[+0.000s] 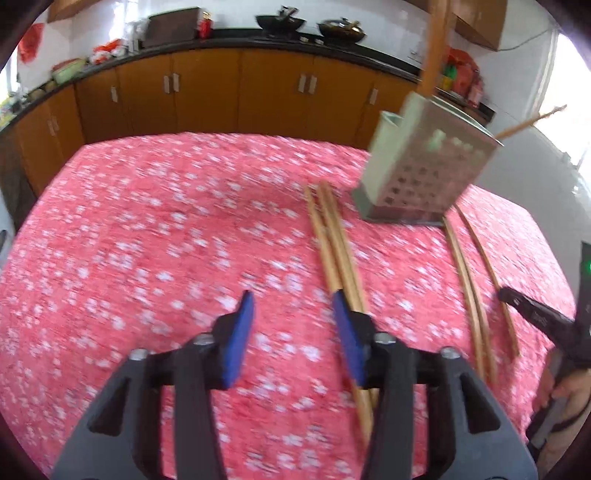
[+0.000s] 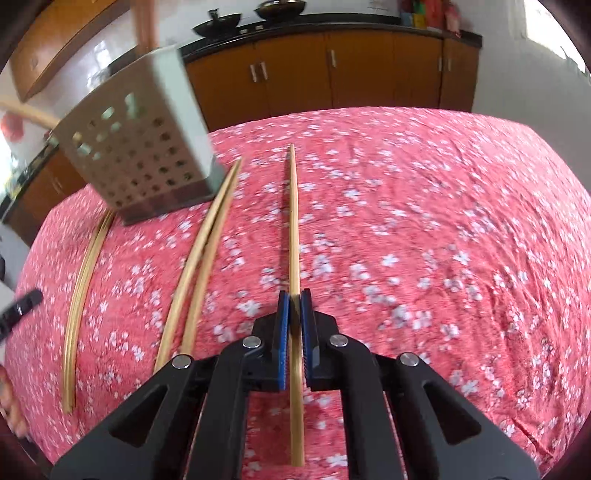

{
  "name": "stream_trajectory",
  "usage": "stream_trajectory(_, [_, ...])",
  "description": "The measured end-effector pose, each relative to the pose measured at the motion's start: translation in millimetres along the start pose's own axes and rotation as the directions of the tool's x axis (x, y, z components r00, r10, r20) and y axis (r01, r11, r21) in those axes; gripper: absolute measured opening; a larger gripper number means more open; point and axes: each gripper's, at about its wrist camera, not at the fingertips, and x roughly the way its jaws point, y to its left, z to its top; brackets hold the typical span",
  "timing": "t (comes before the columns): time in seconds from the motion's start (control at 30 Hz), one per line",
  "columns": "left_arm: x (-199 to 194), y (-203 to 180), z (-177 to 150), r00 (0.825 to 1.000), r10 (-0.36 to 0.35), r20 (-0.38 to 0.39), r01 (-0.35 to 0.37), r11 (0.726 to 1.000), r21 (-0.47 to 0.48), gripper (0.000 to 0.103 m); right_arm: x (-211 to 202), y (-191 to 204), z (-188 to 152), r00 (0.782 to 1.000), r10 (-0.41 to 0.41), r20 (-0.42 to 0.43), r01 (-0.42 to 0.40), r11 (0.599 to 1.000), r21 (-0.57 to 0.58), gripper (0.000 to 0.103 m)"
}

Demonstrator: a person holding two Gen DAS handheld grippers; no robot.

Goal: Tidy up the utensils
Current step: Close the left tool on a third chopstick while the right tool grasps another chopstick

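A bench (image 2: pixel 443 206) with a pink flowered cloth fills the room in front of me. On it stands a grey holder (image 2: pixel 140 147) with lots of little holes in its sides. A few wooden sticks poke out of its top.

Long wooden chopsticks lie flat on the cloth. They all point from the near edge toward the holder.

The right gripper (image 2: pixel 294 295) points down at the cloth. Its two blue pads are squeezed tight on a single chopstick (image 2: pixel 294 221). The stick runs straight between the pads, and most of its length reaches out ahead of them over the cloth. Its back end sticks out under the gripper.

Just left of that stick lies a pair of chopsticks (image 2: pixel 199 258), side by side and touching. Their far tips come close to the foot of the holder. Further left lies another bunch of chopsticks (image 2: pixel 83 280), and its far end seems to go under the edge of the holder.

The left gripper (image 1: pixel 293 302) also points down at the cloth. Its blue pads stand partly apart, with nothing between them but pink cloth. Its right pad sits right over that bunch of chopsticks (image 1: pixel 336 243), but it is not holding them.

Behind the bench runs a row of brown cupboards (image 1: pixel 240 88) with a dark top. Two black woks (image 1: pixel 306 26) sit up there.
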Motion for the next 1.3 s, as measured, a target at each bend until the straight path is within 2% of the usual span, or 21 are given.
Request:
stream_trajectory(0.07, [7,-10,-6,0.999,-0.030,-0.032,0.030,0.999,0.012,0.020,2,-3,2,1.000,-0.001,0.002,0.001,1.000,-0.005,0.007])
stream_trajectory(0.17, [17,-20,-14,0.997,-0.047,-0.067,0.049,0.998,0.029,0.014,0,-2,0,1.000,-0.009,0.008,0.009,1.000,-0.022,0.007])
stream_trajectory(0.4, [27,-31,-23,0.995,-0.053,-0.086,0.057,0.998,0.041,0.010,-4,3,-6,1.000,-0.011,0.010,0.012,1.000,-0.029,0.007])
stream_trajectory(0.53, [31,-32,-20,0.997,0.000,-0.074,0.004,0.998,0.058,0.009,-6,11,-11,0.999,-0.030,0.019,0.031,0.998,-0.063,0.007])
stream_trajectory(0.7, [45,-4,2,0.997,0.057,-0.051,-0.058,0.998,-0.013,0.008,2,13,-3,0.998,-0.053,0.030,0.055,0.995,-0.084,0.007])
stream_trajectory(0.83, [51,10,12,0.998,0.043,-0.043,-0.045,0.998,-0.037,0.009,7,9,5,0.996,-0.067,0.052,0.070,0.995,-0.067,0.007])
stream_trajectory(1.07, [47,14,7,0.999,0.033,0.013,-0.033,0.999,-0.023,0.009,5,7,5,0.997,-0.053,0.063,0.057,0.997,-0.059,0.008])
stream_trajectory(1.3, [44,18,6,1.000,0.027,0.015,-0.026,0.999,-0.033,0.009,2,-3,4,0.996,-0.063,0.065,0.068,0.995,-0.067,0.008])
